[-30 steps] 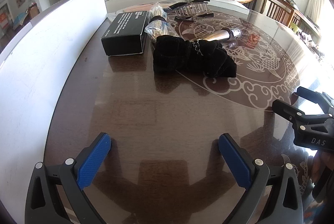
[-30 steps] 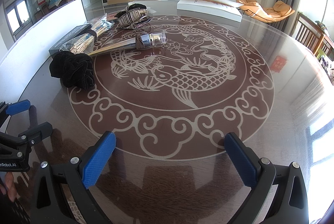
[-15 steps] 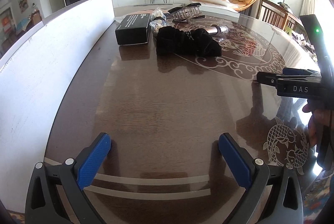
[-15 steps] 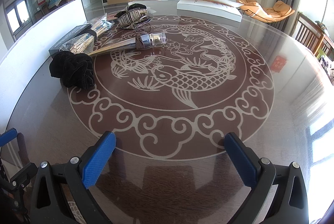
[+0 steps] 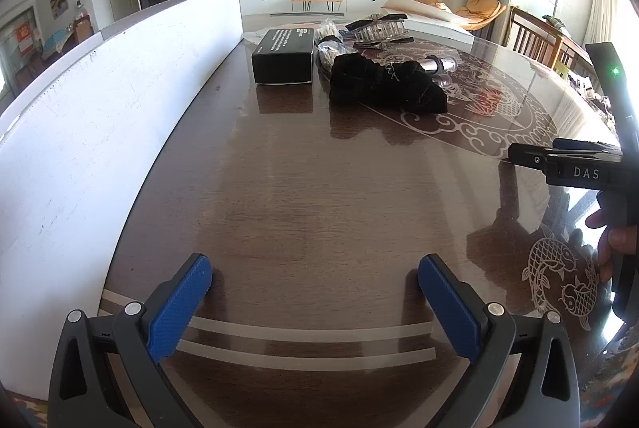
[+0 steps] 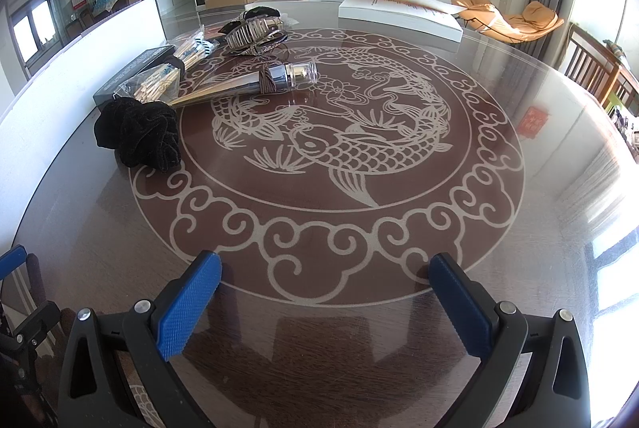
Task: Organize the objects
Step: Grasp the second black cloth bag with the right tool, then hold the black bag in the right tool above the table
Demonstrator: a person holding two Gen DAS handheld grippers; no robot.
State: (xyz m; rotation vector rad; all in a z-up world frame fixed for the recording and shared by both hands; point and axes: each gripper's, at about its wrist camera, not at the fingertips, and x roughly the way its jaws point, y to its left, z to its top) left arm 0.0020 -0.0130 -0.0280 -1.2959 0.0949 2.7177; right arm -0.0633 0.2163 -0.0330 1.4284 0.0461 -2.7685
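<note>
Both the left claw (image 5: 315, 284) and the right claw (image 6: 325, 280) hover spread wide and empty above the tabletop (image 6: 519, 228). A black cloth (image 6: 137, 136) lies beside a black box (image 5: 283, 56).

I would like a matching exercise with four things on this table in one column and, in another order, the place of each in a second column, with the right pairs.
Things:
1. black box
2. black cloth
3. hair claw clip
4. tube with clear cap

Places:
A. farthest back, near the table's far edge
B. nearest the hand-held grippers
C. beside the white board
D. lying on the fish pattern

Pairs: 1-C, 2-B, 3-A, 4-D
</note>
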